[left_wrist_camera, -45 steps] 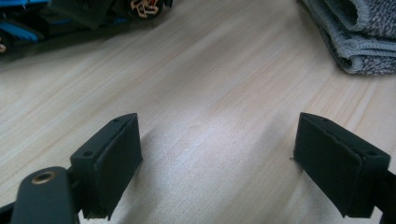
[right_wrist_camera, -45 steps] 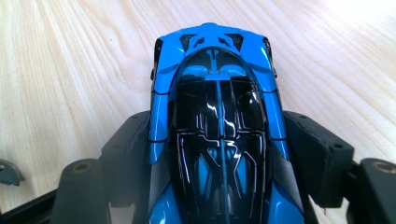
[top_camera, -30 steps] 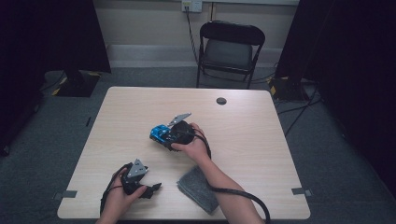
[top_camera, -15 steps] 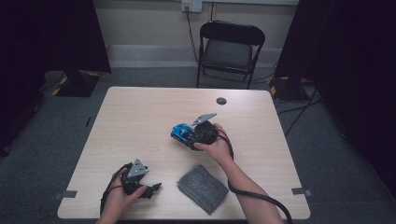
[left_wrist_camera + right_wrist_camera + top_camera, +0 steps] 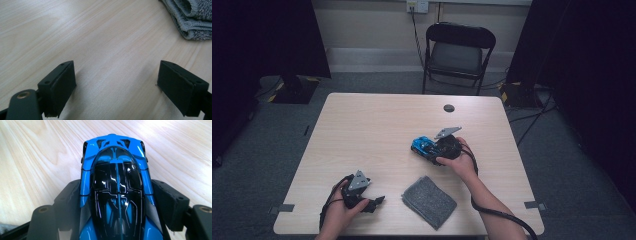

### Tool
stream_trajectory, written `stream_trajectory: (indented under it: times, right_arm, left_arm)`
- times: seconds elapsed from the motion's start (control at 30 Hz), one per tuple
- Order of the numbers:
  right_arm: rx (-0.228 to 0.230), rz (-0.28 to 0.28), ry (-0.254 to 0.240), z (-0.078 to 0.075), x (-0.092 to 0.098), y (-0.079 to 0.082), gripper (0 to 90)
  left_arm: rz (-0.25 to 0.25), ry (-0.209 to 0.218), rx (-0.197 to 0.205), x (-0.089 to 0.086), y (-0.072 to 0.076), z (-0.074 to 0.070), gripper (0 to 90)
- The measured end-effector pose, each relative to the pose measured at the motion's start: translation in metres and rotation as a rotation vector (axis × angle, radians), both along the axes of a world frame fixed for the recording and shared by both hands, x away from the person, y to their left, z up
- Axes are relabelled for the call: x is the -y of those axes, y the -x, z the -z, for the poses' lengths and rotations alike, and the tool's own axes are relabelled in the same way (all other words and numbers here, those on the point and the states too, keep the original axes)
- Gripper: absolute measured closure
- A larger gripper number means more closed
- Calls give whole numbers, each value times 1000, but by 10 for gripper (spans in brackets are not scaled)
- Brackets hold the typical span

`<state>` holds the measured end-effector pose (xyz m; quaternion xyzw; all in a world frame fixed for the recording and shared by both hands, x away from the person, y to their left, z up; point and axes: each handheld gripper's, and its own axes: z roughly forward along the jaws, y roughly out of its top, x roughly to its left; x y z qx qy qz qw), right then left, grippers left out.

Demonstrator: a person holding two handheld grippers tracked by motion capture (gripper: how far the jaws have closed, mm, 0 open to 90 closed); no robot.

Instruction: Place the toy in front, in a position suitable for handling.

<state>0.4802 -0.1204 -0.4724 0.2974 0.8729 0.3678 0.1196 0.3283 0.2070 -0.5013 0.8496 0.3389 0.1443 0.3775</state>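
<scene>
A: Right gripper (image 5: 428, 150) status?
B: Clamping on blue toy car (image 5: 117, 192), jaws pressing both flanks. Nose pointing away from the camera in the right gripper view. Black canopy facing up.
A: Location?
B: Sitting right of centre over the wooden table (image 5: 362, 130), seen from the high view. Car (image 5: 424, 146) sticking out toward the left of the hand. Cannot tell whether touching the tabletop or hovering just above.
A: Left gripper (image 5: 374, 202)?
B: Resting near the front-left table edge. Jaws standing wide apart, gripping nothing; bare wood showing between them in the left gripper view.
A: Anything nearby?
B: Folded grey cloth (image 5: 429, 201) lying near the front edge, between the two hands, just beside the left jaws. Corner of it (image 5: 190, 17) showing top right in the left gripper view. Well apart from the car.
</scene>
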Motion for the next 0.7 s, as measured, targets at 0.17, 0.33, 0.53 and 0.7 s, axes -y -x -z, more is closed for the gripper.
stream_trajectory:
  times: [0.17,0.33,0.53,0.7]
  right_arm:
    - [0,-3,-3,5,6,0,274]
    - [-5,-2,1,11,8,1,273]
    - [-2,8,-9,18,13,1,272]
    - [-5,6,-22,20,15,1,271]
  left_arm:
    - [0,0,0,0,0,0,146]
    - [1,-1,0,0,0,0,146]
    - [0,0,0,0,0,0,146]
    - [-1,1,0,0,0,0,146]
